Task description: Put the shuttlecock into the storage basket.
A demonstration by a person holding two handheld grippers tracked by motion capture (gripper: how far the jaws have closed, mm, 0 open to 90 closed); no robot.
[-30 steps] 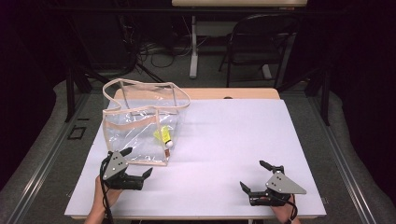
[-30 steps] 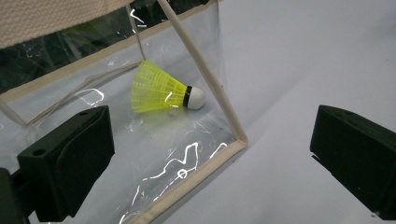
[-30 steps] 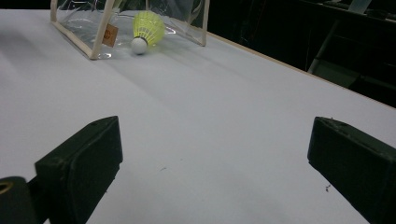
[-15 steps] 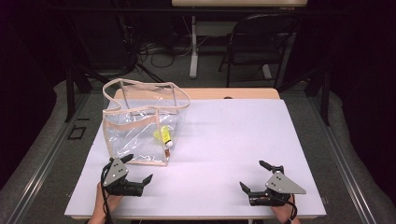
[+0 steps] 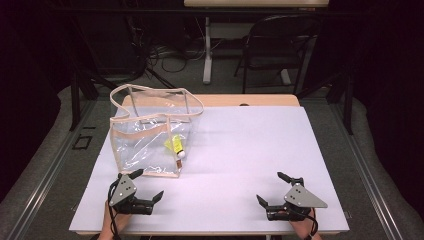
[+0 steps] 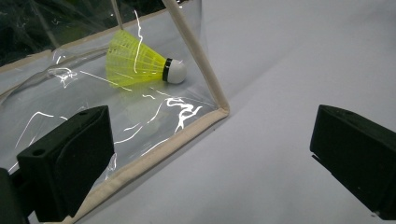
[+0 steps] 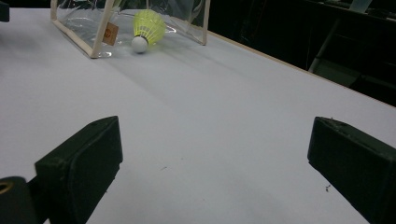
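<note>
A clear plastic bag (image 5: 150,135) with beige trim stands upright on the left of the white table (image 5: 250,145). Inside it lies a yellow shuttlecock (image 5: 175,146) with a white cork, on its side; it also appears through the bag wall (image 6: 140,60) and far off (image 7: 145,28). My left gripper (image 5: 147,187) rests open just in front of the bag's near corner (image 6: 219,109), with nothing between its jaws. My right gripper (image 5: 272,190) sits open near the table's front right, well away from the bag (image 7: 107,23).
A black chair (image 5: 277,45) and a desk leg (image 5: 207,50) stand beyond the table's far edge, with cables on the floor. The table's wooden rim (image 5: 250,100) shows at the back. Wide bare surface lies between the two grippers.
My left gripper has drawn back slightly toward the front edge, away from the bag. The right gripper has stayed in place.
</note>
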